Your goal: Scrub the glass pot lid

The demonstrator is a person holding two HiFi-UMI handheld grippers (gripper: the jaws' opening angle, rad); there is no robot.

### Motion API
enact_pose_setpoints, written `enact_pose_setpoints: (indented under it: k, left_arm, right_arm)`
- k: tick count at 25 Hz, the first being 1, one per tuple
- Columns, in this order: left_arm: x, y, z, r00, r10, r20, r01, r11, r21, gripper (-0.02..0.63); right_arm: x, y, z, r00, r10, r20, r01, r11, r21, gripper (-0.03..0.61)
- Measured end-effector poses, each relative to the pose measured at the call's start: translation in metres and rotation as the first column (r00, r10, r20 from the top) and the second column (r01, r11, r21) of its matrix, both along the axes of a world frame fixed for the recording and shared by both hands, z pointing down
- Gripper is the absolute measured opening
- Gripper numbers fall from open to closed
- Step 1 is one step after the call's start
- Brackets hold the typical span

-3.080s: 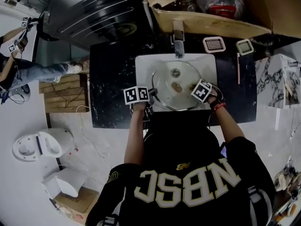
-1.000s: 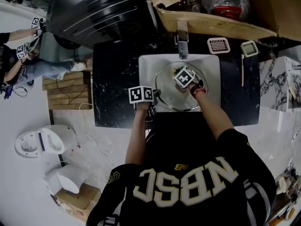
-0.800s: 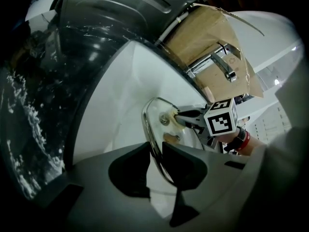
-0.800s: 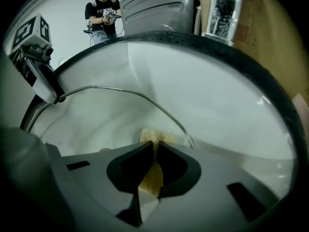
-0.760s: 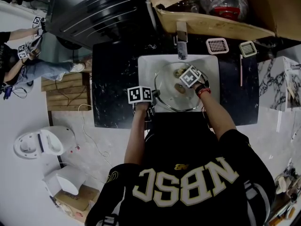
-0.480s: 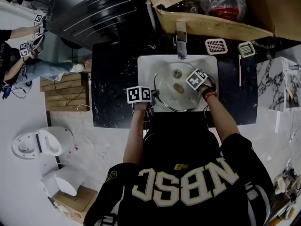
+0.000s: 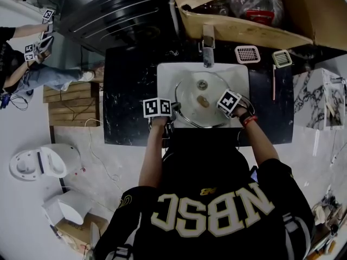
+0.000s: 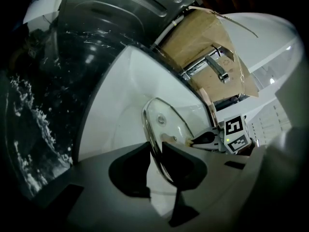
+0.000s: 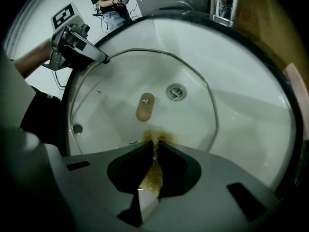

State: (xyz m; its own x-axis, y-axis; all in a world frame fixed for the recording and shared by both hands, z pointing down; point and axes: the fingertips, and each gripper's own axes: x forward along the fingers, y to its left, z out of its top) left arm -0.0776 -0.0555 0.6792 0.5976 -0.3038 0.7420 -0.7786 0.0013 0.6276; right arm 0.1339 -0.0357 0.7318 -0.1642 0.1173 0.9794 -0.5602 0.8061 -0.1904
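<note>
Right gripper view: my right gripper (image 9: 154, 146) pinches a scouring pad (image 9: 152, 174) against the glass lid (image 9: 116, 95); left gripper (image 8: 155, 151) clamps its edge to steady it.

Right tongs (image 9: 154, 148) slid — apparently — to lid's (image 7: 190, 99) near-right rim.

Black marbled bench (image 7: 127, 91), white sink (image 7: 167, 73) inset; chrome tap (image 7: 207, 50) behind; pink grid (image 7: 247, 54), green grid (image 7: 282, 58) right; cardboard box (image 7: 244, 30) beyond; wooden slats (image 7: 70, 106) on floor.
</note>
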Motion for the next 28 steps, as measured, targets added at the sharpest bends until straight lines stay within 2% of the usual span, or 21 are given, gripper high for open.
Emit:
enact_pose_setpoints:
  k: [6, 11, 16, 22, 28]
  left_arm:
    - [0.0, 0.0, 0.001, 1.0, 0.001, 0.009, -0.001, 1.0, 0.001, 0.087]
    - [0.0, 0.001, 0.0, 1.0, 0.0, 0.014, 0.0, 1.0, 0.0, 0.087]
    - [-0.002, 0.001, -0.001, 1.0, -0.001, 0.018, 0.001, 1.0, 0.001, 0.087]
    - [-0.001, 0.002, -0.001, 1.0, 0.002, 0.022, -0.002, 1.0, 0.003, 0.087]
    - [-0.001, 0.001, -0.002, 1.0, 0.009, 0.029, -0.01, 1.0, 0.009, 0.087]
  right_arm:
    - [-0.027, 0.034, -0.018, 0.991, -0.034, 0.13, 0.053, 0.988, -0.147, 0.037]
    - [-0.064, 0.057, -0.034, 0.961, -0.044, 0.272, 0.108, 0.968, -0.228, 0.038]
    - [-0.111, 0.05, -0.039, 0.92, -0.014, 0.391, 0.092, 0.979, -0.181, 0.041]
    - [-0.149, 0.016, -0.035, 0.891, 0.01, 0.454, 0.041, 0.994, -0.103, 0.043]
    - [-0.164, -0.029, -0.022, 0.88, 0.066, 0.471, -0.057, 0.998, -0.032, 0.043]
